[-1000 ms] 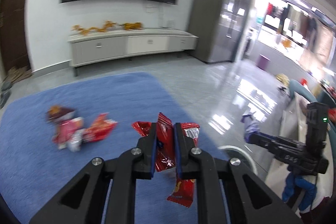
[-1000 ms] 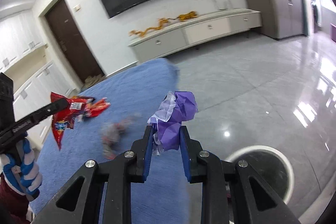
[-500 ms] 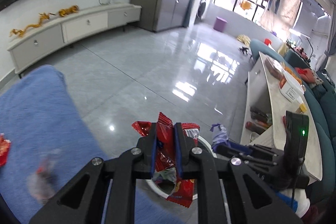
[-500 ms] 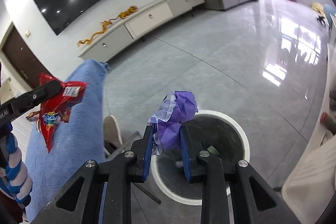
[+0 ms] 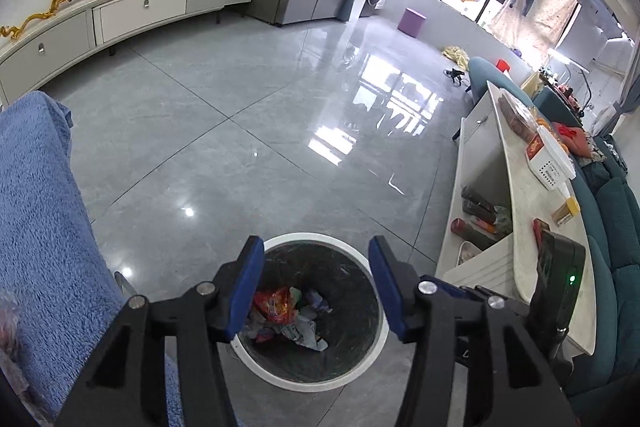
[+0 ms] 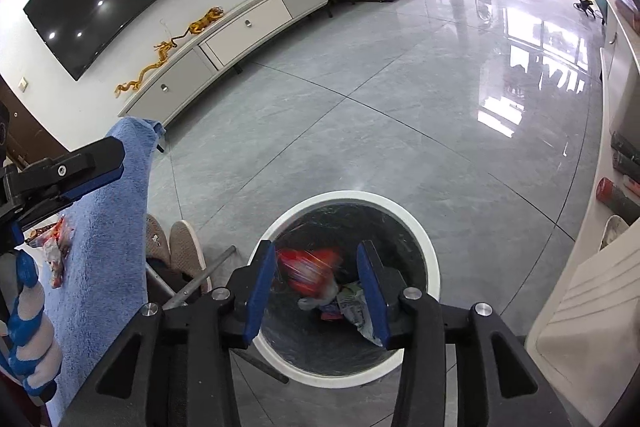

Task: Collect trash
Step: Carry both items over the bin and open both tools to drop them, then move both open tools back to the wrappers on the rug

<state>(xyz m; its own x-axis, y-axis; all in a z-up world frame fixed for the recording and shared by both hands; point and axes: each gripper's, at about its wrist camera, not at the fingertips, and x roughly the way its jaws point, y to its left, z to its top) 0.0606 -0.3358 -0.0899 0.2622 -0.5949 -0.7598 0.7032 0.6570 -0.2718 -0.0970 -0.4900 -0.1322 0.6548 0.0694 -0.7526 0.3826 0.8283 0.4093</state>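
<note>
the red wrapper (image 6: 310, 269) is motion-blurred at lower centre, its print unreadable, over the white-rimmed bin (image 6: 430, 247); both the left gripper (image 5: 316, 285) and the right gripper (image 6: 316, 285) have just been opening, jaws apart, nothing between; more wrappers (image 6: 56, 247) sit half-hidden at far left on the blue cloth (image 6: 116, 227).

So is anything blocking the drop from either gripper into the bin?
Nothing visible does. The left gripper and right gripper hang open over the bin, jaws just opened and empty; a red wrapper is already inside.
</note>
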